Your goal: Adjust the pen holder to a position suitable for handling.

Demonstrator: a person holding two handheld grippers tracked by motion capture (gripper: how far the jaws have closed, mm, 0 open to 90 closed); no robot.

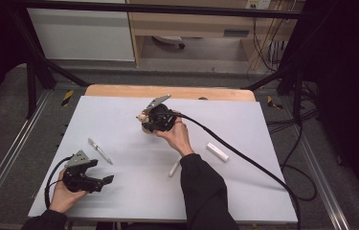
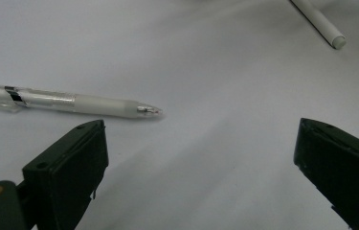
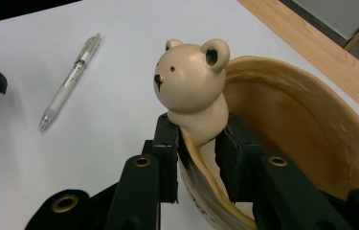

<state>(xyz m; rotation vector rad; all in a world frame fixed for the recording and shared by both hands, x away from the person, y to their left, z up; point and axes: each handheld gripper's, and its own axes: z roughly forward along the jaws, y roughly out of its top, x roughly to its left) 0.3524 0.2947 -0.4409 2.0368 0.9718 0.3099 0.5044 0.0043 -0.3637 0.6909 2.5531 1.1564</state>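
Observation:
A beige cup (image 3: 311, 129) with a small bear figure (image 3: 191, 81) on its rim stands at the far middle of the white table (image 1: 244, 191). My right gripper (image 3: 198, 139) is shut on the cup's rim just under the bear, one jaw inside the wall and one outside. From above, the right gripper (image 1: 144, 119) covers most of the cup (image 1: 147, 128). A clear pen (image 2: 72, 101) lies on the table just ahead of my left gripper (image 2: 201, 153), slightly to its left. The left gripper (image 1: 101, 172) is open over bare table near the front left corner, holding nothing.
A white pen (image 1: 174, 167) lies near the right forearm, and its tip (image 2: 318, 21) is also in the left gripper view. A short white cap-like piece (image 1: 217, 152) lies right of the hand. The right gripper's cable (image 1: 244, 155) trails across the table's right half. A wooden edge (image 1: 167, 91) borders the far side.

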